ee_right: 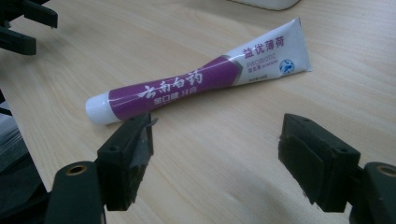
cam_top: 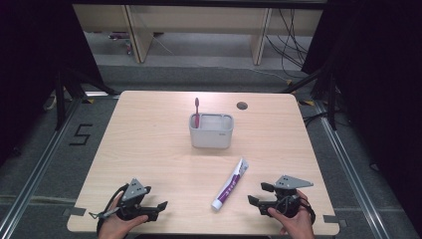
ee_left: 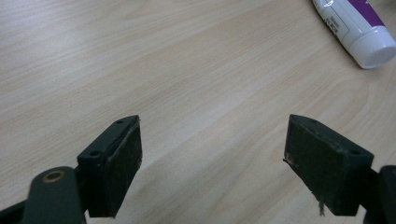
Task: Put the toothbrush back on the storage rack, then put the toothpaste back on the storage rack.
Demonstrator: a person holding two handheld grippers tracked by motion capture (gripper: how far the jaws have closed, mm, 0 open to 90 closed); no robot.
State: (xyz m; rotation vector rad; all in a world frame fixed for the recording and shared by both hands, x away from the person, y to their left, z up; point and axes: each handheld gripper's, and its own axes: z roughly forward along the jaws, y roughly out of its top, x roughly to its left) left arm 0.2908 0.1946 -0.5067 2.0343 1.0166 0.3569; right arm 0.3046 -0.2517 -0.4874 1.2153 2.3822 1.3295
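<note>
While the toothpaste tube (cam_top: 230, 184) lies flat on the tabletop (cam_top: 149, 139), cap toward the near edge, between the two claws and closer to the right one, nothing is held yet. Right claw (ee_right: 215, 154) is released, jaws spread wide w/ bare wood between them, tube just ahead of the tips. Left claw (ee_left: 212, 163) is also released, nothing between its jaws, tube's cap off to its side. Grey holder (cam_top: 211, 130) w/ a toothbrush (cam_top: 196, 112) standing in it sits further back, mid-tabletop. Likely step: right claw picks up the tube. To do it well: approach across the tube's width, straddle the purple mid-section, not the slick cap or thin crimped end, get low, clench gently so it doesn't squirt or skid.
</note>
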